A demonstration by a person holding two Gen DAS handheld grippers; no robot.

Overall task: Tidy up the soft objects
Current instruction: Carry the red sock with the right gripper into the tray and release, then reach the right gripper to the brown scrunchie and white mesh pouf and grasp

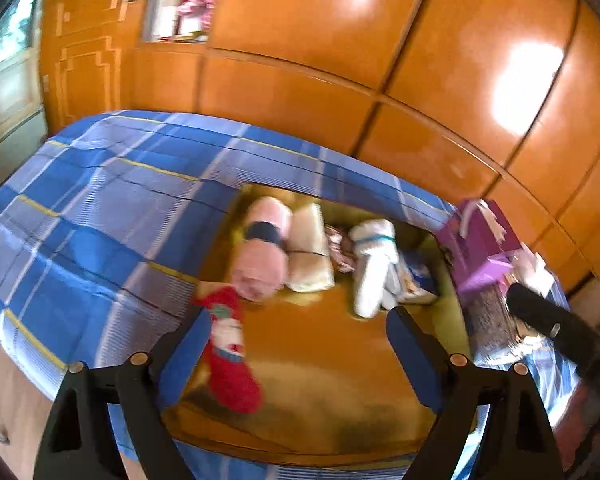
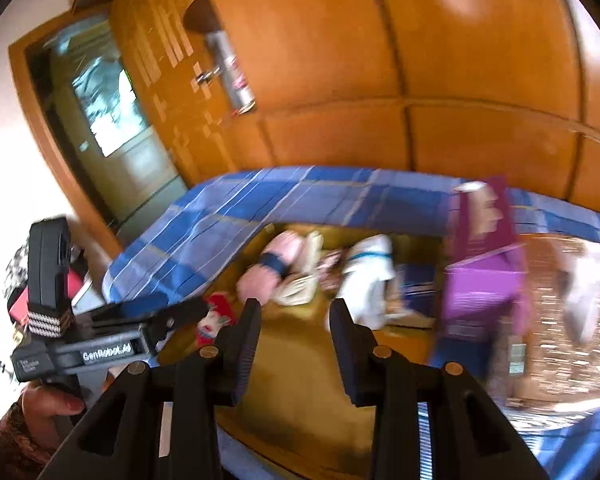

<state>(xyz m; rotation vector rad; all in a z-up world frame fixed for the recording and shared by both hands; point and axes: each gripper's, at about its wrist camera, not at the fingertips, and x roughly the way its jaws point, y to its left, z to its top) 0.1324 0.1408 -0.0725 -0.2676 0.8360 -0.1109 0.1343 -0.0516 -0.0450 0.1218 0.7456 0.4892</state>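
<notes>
The left gripper (image 1: 296, 344) is standing wide open with nothing gripped — the red sock (image 1: 230, 354) is lying just inside its left finger, low in the frame; the right gripper (image 2: 296, 344) is hanging empty, jaws parted

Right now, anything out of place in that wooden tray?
Yes: the red sock lies apart at the wooden tray's left edge, unrolled, while the pink roll, cream roll and white bundle sit together at the back.
</notes>
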